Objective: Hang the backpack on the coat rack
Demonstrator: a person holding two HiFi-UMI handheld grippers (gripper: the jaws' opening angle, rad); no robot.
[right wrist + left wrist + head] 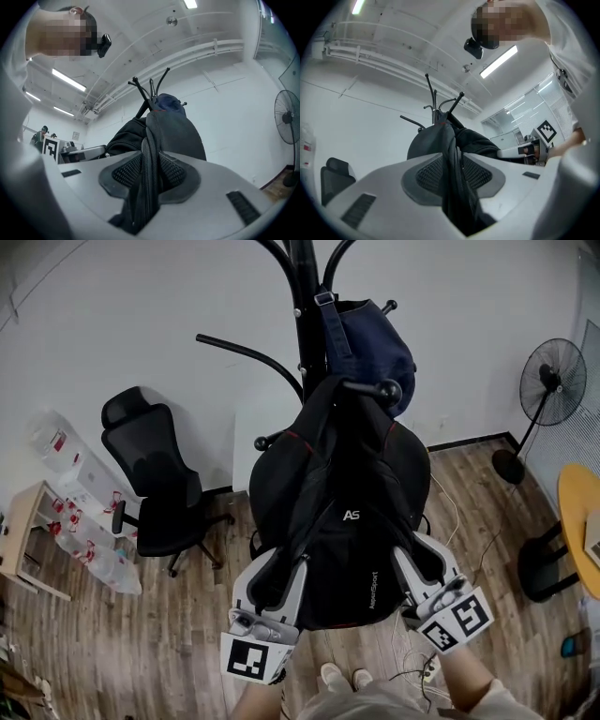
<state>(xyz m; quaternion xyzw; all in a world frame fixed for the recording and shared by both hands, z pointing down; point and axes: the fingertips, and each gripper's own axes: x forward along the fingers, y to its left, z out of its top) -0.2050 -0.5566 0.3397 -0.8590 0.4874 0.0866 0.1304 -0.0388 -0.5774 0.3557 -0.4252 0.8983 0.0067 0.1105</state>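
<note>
A black backpack [347, 512] hangs by its top from a hook [384, 390] of the black coat rack [305, 296], under a dark blue bag [370, 343] on the same rack. My left gripper [286, 568] is at the backpack's lower left side; its jaws are slightly apart, and the zipper edge [452, 154] lies loosely between the pads. On the lower right side my right gripper [420, 554] is shut, and its pads pinch the side edge [150, 159]. Both gripper views look up along the backpack [436, 140] [173, 126] to the rack's prongs.
A black office chair [155, 474] stands left of the rack, beside plastic bags [84, 521] and a small wooden table [23, 521]. A floor fan [553, 390] and a yellow round table [581, 521] are at the right. Cables [450, 512] lie on the wood floor.
</note>
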